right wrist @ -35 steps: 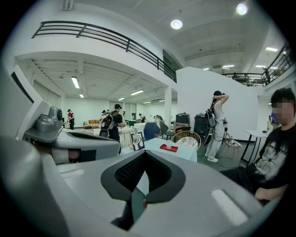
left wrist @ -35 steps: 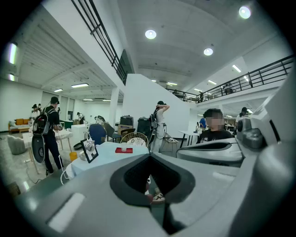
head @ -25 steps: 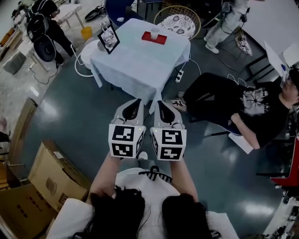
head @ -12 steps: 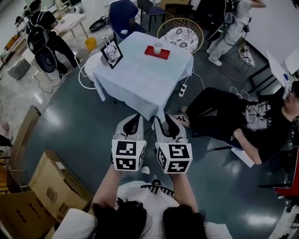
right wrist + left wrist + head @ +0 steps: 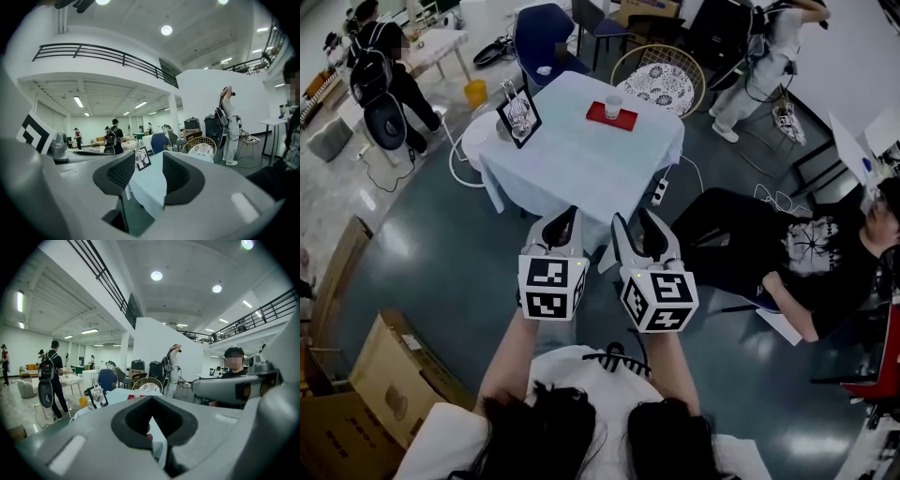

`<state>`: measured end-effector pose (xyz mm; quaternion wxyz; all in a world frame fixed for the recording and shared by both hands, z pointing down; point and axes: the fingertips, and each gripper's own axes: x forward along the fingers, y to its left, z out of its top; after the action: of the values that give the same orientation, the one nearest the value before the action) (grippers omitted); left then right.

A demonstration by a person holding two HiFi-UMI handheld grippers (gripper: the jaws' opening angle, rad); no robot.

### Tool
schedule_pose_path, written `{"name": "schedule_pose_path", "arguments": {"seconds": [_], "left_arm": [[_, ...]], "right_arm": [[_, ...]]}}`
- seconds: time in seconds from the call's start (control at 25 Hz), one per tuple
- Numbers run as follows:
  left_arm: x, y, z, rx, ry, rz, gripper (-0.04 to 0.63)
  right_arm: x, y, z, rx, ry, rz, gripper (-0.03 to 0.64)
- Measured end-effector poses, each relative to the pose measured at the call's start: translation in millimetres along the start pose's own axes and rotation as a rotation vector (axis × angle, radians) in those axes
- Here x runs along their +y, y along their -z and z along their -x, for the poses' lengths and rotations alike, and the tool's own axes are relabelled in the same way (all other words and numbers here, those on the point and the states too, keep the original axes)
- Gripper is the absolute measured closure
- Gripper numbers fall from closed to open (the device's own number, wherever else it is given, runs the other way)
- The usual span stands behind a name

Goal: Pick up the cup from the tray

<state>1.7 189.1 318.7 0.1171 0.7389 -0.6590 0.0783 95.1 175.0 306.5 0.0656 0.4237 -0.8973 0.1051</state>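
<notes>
Hovering short of table (image 5: 581,164) | left gripper (image 5: 567,217) together | right gripper (image 5: 634,221) just opening, empty | cup (image 5: 613,106) on red tray (image 5: 627,121)

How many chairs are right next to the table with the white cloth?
2. A blue chair stands by the far left corner of the table. A round wicker chair stands by its far right corner. The hanging cloth could hide something underneath.

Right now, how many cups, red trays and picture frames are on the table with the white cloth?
cup: 1
red tray: 1
picture frame: 1
Total: 3
</notes>
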Motion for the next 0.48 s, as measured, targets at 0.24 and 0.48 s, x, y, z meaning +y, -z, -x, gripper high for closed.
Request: {"name": "schedule_pose_path", "arguments": {"seconds": [0.24, 0.48], "left_arm": [[16.4, -6.3, -21.5, 0.003, 0.016, 0.010, 0.595], [35.7, -8.8, -47.0, 0.024, 0.032, 0.023, 0.595]], "right_arm": [[-8.5, -10.3, -27.0, -0.003, 0.007, 0.007, 0.413], [-11.9, -11.1, -57.7, 0.023, 0.032, 0.015, 0.411]]}}
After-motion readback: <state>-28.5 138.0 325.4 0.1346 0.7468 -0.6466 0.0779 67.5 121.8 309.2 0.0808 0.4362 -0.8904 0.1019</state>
